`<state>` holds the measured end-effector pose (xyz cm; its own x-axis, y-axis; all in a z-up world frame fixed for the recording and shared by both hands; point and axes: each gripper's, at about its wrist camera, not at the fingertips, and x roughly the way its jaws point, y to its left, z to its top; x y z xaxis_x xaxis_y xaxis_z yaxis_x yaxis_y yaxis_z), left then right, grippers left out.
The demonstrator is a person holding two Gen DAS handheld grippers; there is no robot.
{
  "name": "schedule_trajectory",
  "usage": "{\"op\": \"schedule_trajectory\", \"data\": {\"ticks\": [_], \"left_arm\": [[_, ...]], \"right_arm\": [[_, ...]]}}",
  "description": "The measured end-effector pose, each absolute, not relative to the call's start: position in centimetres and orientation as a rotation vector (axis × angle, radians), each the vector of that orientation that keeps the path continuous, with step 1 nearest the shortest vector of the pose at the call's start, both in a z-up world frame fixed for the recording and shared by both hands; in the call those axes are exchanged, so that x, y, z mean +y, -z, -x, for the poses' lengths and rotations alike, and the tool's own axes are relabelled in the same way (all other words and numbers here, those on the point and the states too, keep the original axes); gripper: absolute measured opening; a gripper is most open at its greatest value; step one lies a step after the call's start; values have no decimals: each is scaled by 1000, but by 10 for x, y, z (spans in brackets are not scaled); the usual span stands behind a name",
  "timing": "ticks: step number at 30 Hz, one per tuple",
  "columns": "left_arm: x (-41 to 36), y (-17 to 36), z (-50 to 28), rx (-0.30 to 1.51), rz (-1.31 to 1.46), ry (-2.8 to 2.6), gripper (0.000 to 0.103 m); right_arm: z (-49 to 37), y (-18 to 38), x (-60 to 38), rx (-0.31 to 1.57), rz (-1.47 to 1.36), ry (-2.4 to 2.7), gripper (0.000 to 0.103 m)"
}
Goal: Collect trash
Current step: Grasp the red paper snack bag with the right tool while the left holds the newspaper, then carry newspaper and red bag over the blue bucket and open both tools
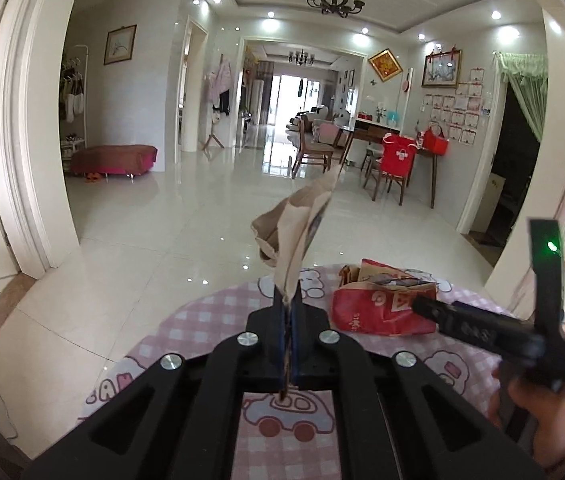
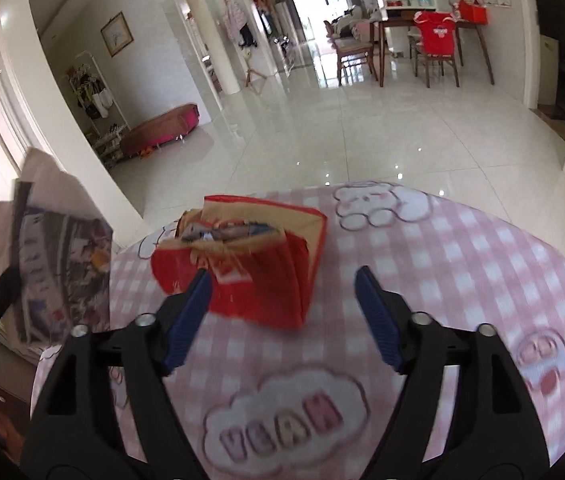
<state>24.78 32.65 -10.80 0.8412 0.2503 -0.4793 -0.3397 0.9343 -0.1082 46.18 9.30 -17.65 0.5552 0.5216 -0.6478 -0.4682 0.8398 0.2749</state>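
Left claw clamping shut, right claw gaping wide.

The black left claw (image 1: 288, 300) is pressing its two blue-padded fingers (image 1: 282, 344) flat together, pinching a thin crumpled sheet that is sticking up past the tips, and it is pointing straight forward and level. The black right claw (image 2: 282, 280) is holding its blue ribbed fingers (image 2: 374, 316) well apart, gripping nothing, and is angling downward and forward. In the left wrist view the right claw's body is reaching in from the right side, with the person's bare right hand (image 1: 538, 416) wrapping around its handle from below.
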Motion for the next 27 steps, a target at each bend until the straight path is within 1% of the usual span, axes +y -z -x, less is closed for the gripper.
{"op": "schedule_trajectory", "data": {"ticks": [3, 5, 6, 10, 13, 18, 23, 27], "left_arm": [[324, 109, -250, 479, 188, -292, 2], [319, 110, -249, 479, 165, -285, 2], [318, 110, -249, 480, 163, -277, 2], [315, 111, -250, 483, 145, -257, 3], [314, 112, -249, 485, 152, -238, 3], [310, 108, -247, 488, 163, -182, 2], [282, 98, -239, 501, 188, -92, 2], [238, 84, -224, 499, 184, -14, 2]], "right_arm": [[-475, 177, 102, 800, -81, -608, 79], [-483, 183, 110, 847, -73, -623, 79], [-485, 184, 111, 862, -79, -636, 67], [-478, 181, 116, 853, -30, -637, 61], [-460, 175, 116, 815, 26, -617, 60], [-429, 164, 91, 786, -13, -606, 60], [-388, 143, 31, 743, -29, -547, 60], [-351, 130, -23, 708, -64, -490, 60]]}}
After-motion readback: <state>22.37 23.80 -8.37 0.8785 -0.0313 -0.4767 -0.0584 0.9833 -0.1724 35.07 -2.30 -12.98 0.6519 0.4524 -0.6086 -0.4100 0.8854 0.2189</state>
